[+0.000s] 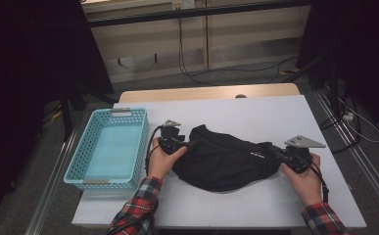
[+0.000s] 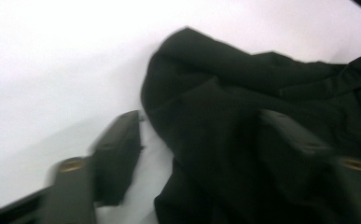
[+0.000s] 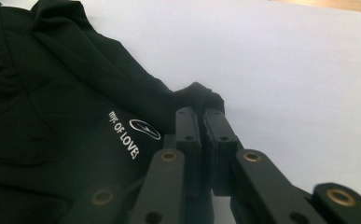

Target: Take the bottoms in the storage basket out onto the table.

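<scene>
On the white table point(image 1: 255, 112), a black garment point(image 1: 221, 159) lies between both grippers. Left gripper point(image 2: 201, 140) jaws stand spread, one over the cloth's edge. Right gripper point(image 3: 201, 116) jaws pinch the garment's corner.

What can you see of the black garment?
The garment is black, soft-looking fabric, bunched in a creased heap on the white table, right of the basket. White lettering reads "OF LOVES". The right hand-held gripper pinches its right edge; the left hand-held gripper stands open astride its left edge.
</scene>
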Demonstrator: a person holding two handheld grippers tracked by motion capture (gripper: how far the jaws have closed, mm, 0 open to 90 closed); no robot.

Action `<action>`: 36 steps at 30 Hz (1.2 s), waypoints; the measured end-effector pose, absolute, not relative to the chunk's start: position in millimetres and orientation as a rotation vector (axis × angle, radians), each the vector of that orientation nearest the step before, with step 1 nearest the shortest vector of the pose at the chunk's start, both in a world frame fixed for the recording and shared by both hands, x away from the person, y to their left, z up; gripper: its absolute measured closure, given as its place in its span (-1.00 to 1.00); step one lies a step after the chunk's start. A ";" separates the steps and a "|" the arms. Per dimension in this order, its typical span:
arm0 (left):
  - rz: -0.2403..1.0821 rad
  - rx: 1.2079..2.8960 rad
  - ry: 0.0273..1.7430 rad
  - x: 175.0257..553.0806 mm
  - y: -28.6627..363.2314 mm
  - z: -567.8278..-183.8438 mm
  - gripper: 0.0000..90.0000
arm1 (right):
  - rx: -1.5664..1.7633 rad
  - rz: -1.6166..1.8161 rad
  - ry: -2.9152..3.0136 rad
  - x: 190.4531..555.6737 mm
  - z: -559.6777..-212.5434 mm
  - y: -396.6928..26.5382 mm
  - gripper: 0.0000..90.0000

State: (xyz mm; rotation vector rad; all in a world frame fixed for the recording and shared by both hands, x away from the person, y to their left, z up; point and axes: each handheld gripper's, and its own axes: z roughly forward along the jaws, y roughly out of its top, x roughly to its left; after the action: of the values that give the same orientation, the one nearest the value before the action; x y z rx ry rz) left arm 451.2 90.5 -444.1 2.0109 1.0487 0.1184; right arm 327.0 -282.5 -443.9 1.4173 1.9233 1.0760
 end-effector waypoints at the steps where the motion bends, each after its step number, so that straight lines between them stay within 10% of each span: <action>1: 0.114 2.017 1.056 451.3 88.1 -447.4 -0.11 | 1.417 1.076 1.923 327.0 -443.9 -282.5 0.91; 9: 0.049 2.081 1.027 447.8 83.5 -452.1 0.85 | 1.418 1.077 1.923 326.3 -444.7 -283.7 0.91; 36: 0.007 2.139 1.028 424.4 116.1 -435.2 0.87 | 1.448 1.017 1.914 332.4 -448.0 -287.5 0.87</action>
State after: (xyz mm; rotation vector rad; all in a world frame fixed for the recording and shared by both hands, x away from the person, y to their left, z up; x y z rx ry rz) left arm 424.4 116.1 -435.2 2.1390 1.0285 0.0074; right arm 332.4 -287.5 -448.0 1.4484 1.9140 1.0170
